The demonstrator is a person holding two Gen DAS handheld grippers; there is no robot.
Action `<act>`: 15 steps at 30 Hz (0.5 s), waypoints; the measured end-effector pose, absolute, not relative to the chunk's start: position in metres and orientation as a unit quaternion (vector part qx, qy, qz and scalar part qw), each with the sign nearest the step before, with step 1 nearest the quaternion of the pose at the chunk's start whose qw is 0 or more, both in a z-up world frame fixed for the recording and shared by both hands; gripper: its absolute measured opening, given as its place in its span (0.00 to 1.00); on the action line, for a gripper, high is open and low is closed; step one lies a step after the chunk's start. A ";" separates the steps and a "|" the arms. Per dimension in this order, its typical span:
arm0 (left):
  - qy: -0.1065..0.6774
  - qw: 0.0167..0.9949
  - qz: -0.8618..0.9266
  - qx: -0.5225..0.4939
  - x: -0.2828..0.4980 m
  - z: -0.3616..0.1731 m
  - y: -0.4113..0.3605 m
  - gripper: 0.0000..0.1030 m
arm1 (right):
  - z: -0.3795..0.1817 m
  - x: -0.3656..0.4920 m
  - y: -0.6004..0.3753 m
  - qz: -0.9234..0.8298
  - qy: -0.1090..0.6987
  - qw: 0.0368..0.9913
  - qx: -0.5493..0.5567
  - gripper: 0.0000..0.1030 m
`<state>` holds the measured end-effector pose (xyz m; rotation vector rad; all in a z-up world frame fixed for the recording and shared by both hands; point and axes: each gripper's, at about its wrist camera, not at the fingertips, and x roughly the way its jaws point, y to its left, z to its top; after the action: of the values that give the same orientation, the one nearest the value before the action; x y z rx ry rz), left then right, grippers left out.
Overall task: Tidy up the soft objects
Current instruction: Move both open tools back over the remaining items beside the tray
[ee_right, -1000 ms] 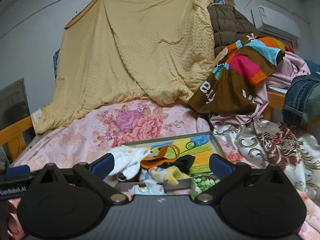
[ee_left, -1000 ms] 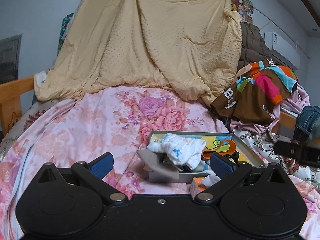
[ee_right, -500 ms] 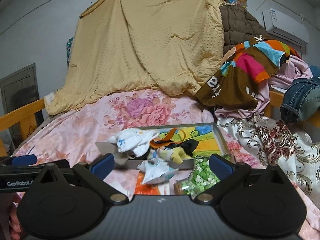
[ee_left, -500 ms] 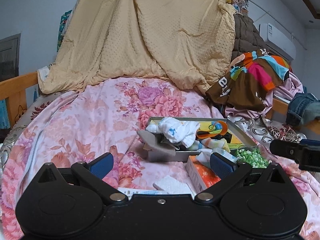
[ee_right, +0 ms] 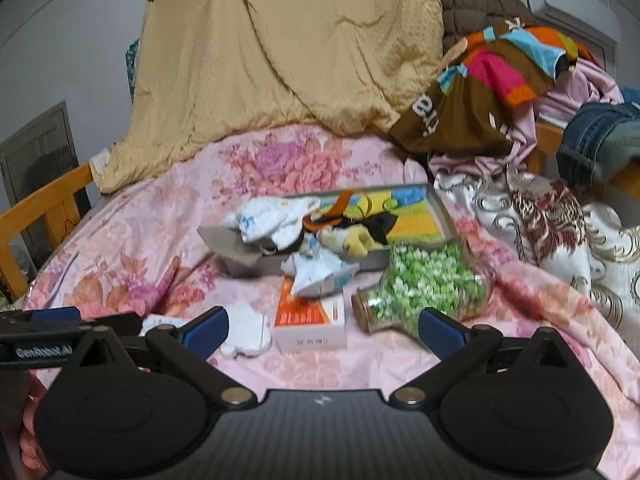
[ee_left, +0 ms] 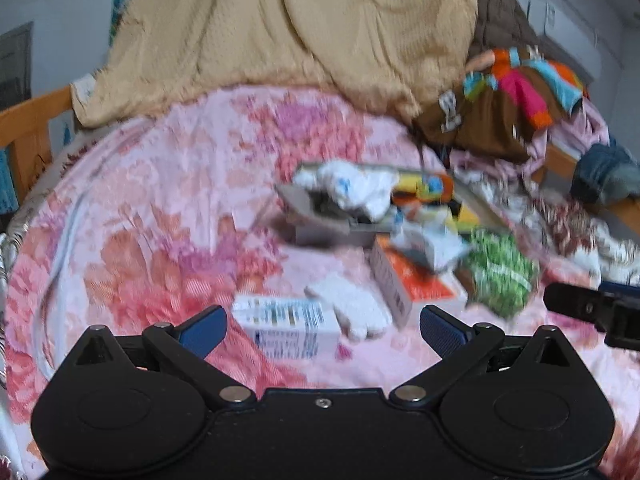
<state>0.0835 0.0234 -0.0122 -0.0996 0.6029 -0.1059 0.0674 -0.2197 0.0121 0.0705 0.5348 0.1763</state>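
Both tongs, left (ee_left: 322, 326) and right (ee_right: 323, 330), gape empty, poised above the white glove (ee_right: 245, 330) ahead, ready to pick.

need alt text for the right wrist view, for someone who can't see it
The right hand-held gripper hovers open and empty over a pink floral bedspread. Ahead lie an orange and white box, a tipped jar of green pieces and a shallow tray heaped with small clothes. A tan blanket hangs behind.
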 end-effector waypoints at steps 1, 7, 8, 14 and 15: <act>0.307 0.949 -0.054 -0.045 0.086 -0.015 0.022 0.99 | 0.010 0.069 -0.219 0.085 0.270 0.959 0.032 1.00; 0.338 0.939 -0.059 -0.034 0.092 -0.025 0.018 0.99 | -0.002 0.079 -0.219 0.083 0.320 0.943 0.043 1.00; 0.344 0.936 -0.061 -0.034 0.094 -0.026 0.018 0.99 | -0.005 0.083 -0.220 0.092 0.335 0.936 0.051 1.00; 0.369 0.926 -0.074 -0.029 0.114 -0.032 0.017 0.99 | -0.011 0.097 -0.227 0.100 0.371 0.922 0.059 1.00; 0.374 0.924 -0.074 -0.028 0.117 -0.034 0.017 0.99 | -0.012 0.101 -0.227 0.099 0.375 0.920 0.057 1.00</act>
<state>0.1172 0.0172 -0.0337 -0.0582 0.7668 -0.1519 0.1009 -0.2271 -0.0120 0.1169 0.7711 0.2033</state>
